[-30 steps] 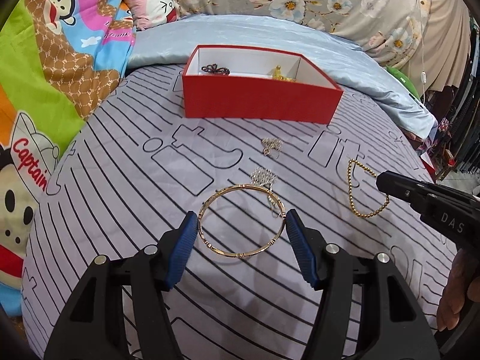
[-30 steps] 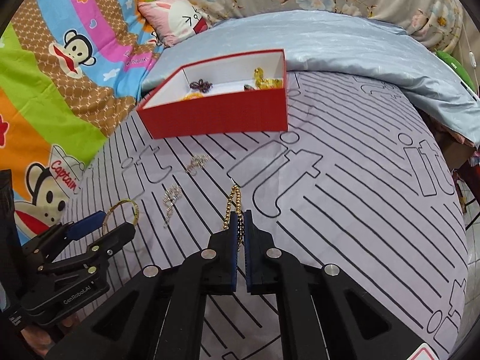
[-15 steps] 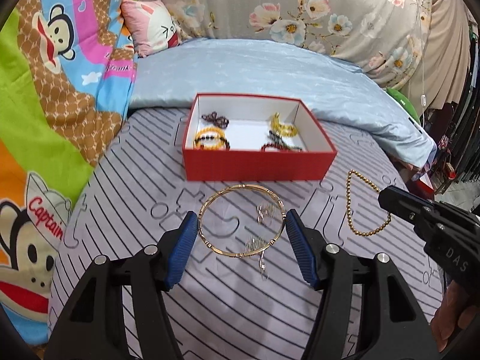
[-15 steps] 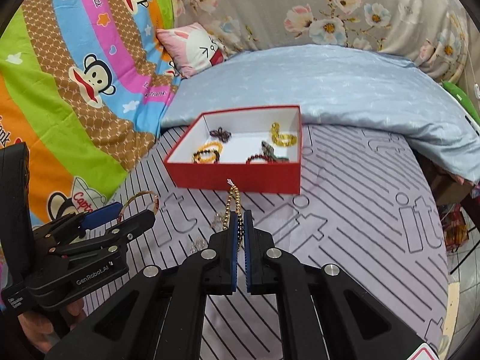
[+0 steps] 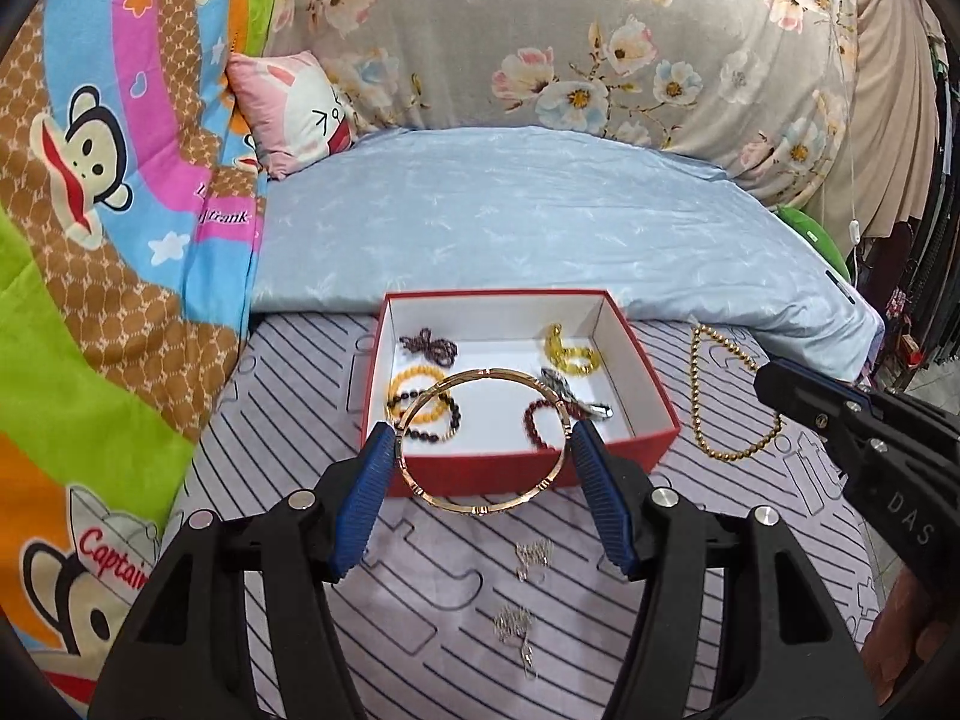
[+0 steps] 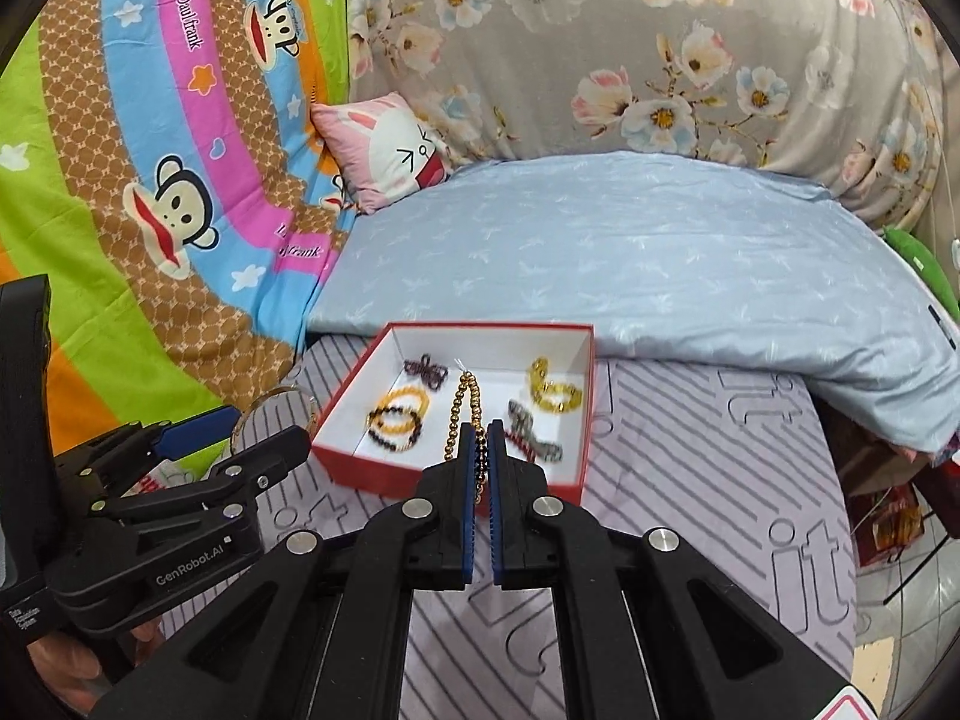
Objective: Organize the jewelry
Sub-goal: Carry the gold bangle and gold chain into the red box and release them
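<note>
Bedding fills both my views: a grey bedspread with black line print [image 5: 300, 570] in front, a pale blue quilt [image 5: 540, 222] behind it. My left gripper [image 5: 483, 456] has its jaws spread wide, yet they are clamped on a thin gold bangle [image 5: 480, 504], one blue pad [image 5: 365, 498] pressing each side of the ring. The bangle is lifted off the bed and sits in front of the near wall of the red cardboard box with white lining [image 5: 528, 465]. My right gripper [image 6: 480, 444] has its jaws almost fully together, pinching a gold bead chain [image 6: 465, 414] that loops upward from the tips; in the left view that chain [image 5: 708, 396] hangs in the air to the right of the box. Inside the box I see an orange bead bracelet [image 5: 414, 387], a dark red bead bracelet [image 5: 537, 420], a yellow bead bracelet [image 5: 570, 351] and a small dark purple piece [image 5: 429, 345]. Two small silver pieces [image 5: 531, 558] lie on the bedspread below the bangle, near my left jaws. A pink bunny cushion [image 6: 390, 150] leans at the back.
</note>
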Available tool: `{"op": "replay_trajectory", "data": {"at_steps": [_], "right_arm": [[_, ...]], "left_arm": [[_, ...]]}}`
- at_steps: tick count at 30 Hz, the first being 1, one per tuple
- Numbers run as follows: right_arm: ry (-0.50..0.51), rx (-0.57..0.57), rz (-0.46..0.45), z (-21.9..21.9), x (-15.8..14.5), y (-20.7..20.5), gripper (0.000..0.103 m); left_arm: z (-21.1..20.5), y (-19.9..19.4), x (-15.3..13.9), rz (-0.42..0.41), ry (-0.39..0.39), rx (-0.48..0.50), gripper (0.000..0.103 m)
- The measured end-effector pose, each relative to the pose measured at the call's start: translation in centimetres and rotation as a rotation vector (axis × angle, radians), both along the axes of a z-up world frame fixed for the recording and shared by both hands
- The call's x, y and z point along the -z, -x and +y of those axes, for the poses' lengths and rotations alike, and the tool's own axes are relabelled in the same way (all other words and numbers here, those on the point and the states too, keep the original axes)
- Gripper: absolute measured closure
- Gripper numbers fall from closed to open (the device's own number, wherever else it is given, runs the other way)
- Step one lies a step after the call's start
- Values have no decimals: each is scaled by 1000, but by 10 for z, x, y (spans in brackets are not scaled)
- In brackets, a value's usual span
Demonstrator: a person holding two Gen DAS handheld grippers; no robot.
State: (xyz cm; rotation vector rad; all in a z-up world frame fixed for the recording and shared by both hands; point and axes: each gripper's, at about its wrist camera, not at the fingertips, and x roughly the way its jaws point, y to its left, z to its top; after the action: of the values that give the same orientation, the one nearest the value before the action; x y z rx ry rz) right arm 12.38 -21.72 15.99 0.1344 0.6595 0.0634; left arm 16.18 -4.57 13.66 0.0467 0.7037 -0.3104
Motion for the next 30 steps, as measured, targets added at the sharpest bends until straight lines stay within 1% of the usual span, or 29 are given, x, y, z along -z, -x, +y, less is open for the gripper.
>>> {"op": "replay_trajectory", "data": {"at_steps": [5,10,20,23,30], "right_arm": [[9,14,-2,-9,-1,-28,99],[6,18,24,-14,9,-57,99],[2,12,73,-15,34,-108,99],[-22,4,93,-16,44,-121,99],[-17,20,134,-13,63,-143,99]], "left_arm": [[-3,-28,-3,-10,-8,-12,45],[-9,-51,0,-15,-21,-17,45],[-28,-102,24,25,-49,-33,45],[-33,-115,34,38,-58,-35,45],[-43,-134,53,67,-72,-33,45]]}}
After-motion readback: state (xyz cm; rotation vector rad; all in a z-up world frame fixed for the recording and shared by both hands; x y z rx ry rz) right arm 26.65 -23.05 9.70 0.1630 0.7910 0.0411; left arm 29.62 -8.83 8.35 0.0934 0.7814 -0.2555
